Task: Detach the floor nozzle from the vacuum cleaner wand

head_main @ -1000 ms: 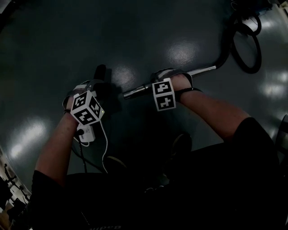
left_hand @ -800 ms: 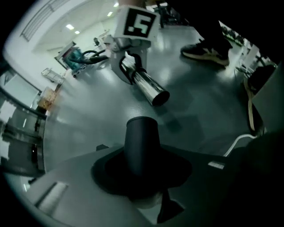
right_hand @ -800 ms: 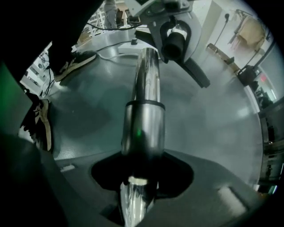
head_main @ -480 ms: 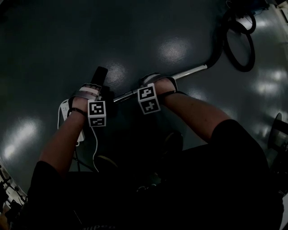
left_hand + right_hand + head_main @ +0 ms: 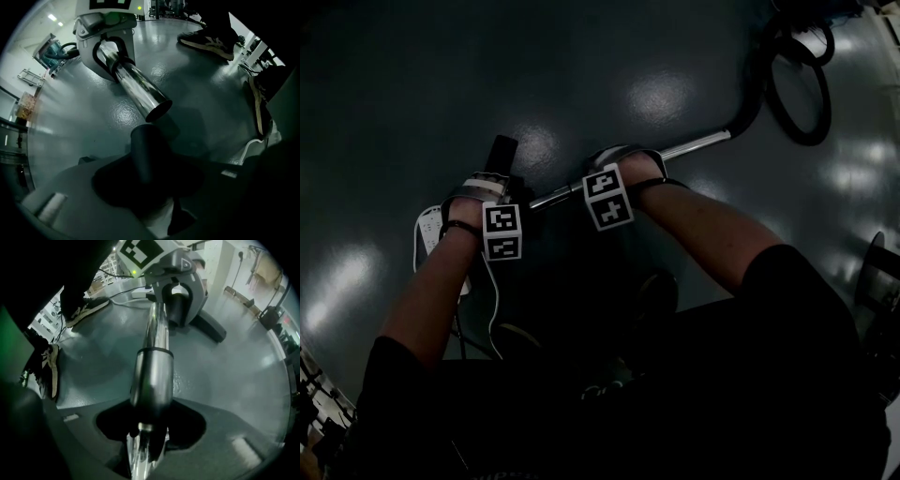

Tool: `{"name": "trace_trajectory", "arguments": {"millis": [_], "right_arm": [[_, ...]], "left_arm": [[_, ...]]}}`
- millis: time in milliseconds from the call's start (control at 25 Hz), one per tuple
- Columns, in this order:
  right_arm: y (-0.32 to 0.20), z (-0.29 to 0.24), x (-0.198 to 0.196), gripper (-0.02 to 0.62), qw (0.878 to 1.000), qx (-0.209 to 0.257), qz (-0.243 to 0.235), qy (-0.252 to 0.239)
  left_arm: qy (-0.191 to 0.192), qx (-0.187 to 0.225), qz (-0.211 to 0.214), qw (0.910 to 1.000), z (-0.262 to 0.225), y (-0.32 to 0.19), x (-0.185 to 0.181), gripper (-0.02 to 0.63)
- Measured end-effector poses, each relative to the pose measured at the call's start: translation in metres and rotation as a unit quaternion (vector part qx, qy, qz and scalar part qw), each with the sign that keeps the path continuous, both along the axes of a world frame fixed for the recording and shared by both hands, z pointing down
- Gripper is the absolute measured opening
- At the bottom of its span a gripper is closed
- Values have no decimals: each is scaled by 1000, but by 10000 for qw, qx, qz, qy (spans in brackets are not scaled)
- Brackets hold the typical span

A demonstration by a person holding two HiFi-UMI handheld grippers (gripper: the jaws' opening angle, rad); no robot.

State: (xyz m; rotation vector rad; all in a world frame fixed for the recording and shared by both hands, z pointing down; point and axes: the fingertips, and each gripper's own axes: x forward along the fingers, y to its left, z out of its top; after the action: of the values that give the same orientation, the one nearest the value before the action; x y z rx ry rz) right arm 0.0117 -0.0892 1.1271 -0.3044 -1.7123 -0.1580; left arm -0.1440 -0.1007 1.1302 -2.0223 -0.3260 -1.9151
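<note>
The chrome wand (image 5: 684, 147) lies low over the floor, and my right gripper (image 5: 614, 173) is shut on it near its lower end. In the right gripper view the wand (image 5: 151, 376) runs straight out from between the jaws of my right gripper (image 5: 146, 430). The wand's open end (image 5: 157, 107) stands apart from the black neck of the floor nozzle (image 5: 144, 152), with a small gap between them. My left gripper (image 5: 149, 185) holds that neck between its jaws, which are opening slightly. The left gripper (image 5: 487, 195) points down over the nozzle (image 5: 502, 150).
A black hose (image 5: 802, 84) loops on the floor at the far right, joined to the wand's far end. A white box with a cable (image 5: 427, 230) lies by my left hand. The person's shoes (image 5: 208, 37) stand close behind the grippers.
My left gripper has come down and rolled square onto the nozzle neck. The right gripper sank a little with the wand, then held still.
</note>
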Motion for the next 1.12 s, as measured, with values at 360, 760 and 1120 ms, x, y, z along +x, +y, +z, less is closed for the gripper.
{"name": "trace_trajectory", "arguments": {"millis": [360, 760, 1120], "right_arm": [[2, 2, -1, 171, 9991, 8, -298, 315], [21, -7, 3, 332, 9980, -609, -15, 143], [-17, -123, 15, 386, 9390, -734, 3078, -1343]], "left_arm": [[-1222, -95, 688, 9901, 5, -1, 0, 293], [147, -1189, -864, 9890, -21, 7, 18, 505], [3139, -1356, -4191, 8411, -196, -17, -14, 614]]}}
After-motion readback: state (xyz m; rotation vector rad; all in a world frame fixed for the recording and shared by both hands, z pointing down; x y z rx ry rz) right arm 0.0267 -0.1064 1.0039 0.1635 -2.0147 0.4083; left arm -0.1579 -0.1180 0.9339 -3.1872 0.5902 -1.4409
